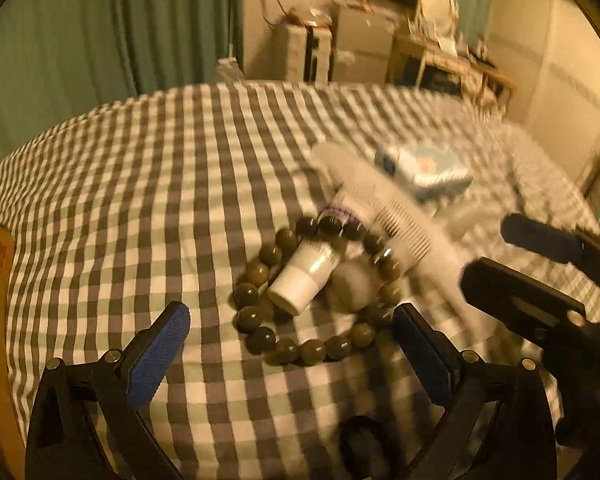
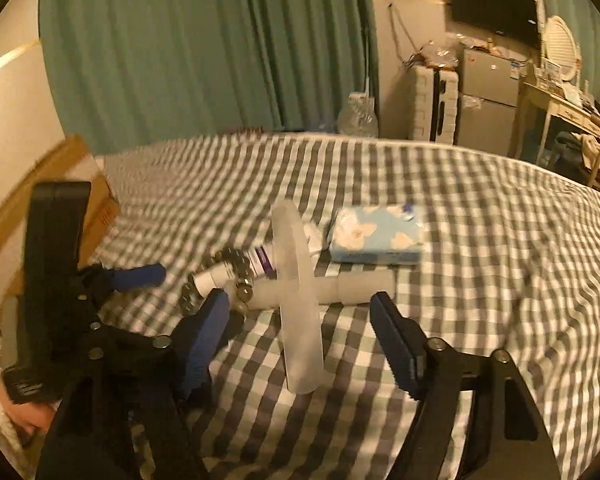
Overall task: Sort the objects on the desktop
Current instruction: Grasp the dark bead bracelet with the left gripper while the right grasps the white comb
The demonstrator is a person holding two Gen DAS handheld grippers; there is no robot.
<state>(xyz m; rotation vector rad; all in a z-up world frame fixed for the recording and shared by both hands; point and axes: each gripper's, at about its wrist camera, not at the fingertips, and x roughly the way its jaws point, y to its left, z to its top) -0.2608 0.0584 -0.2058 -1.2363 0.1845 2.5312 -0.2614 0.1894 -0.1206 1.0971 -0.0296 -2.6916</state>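
Both grippers are open over the small heap I have to sort: my left gripper (image 1: pixel 284 344) has its jaws spread wide and empty just short of the bead bracelet (image 1: pixel 316 292), and my right gripper (image 2: pixel 300 320) is part open with the near end of the frosted white comb (image 2: pixel 298 316) lying between its pads, neither pad pressing on it as far as I can tell. I judge the step in hand to be the first pick. The comb lies across a pale tube (image 2: pixel 340 286) and partly on the small white bottle (image 1: pixel 304 276), which sits inside the bracelet's ring, so I would take the comb first, closing across its narrow width near the free end and lifting straight up so it does not drag the beads or roll the bottle. With the left I would keep off the beads until the comb is clear, since the two grippers are close together. A blue tissue pack (image 2: pixel 376 240) lies just beyond the heap, toward the far edge. Everything rests on a bed (image 1: pixel 140 160) with a grey and white checked sheet, soft enough that things may sink or tip when pressed. A cardboard box (image 2: pixel 96 200) stands at the bed's left edge, perhaps the place to sort into. Green curtains (image 2: pixel 180 48) hang behind, with a wall-mounted screen (image 2: pixel 492 8) and a small fridge (image 2: pixel 488 96) at the far right.
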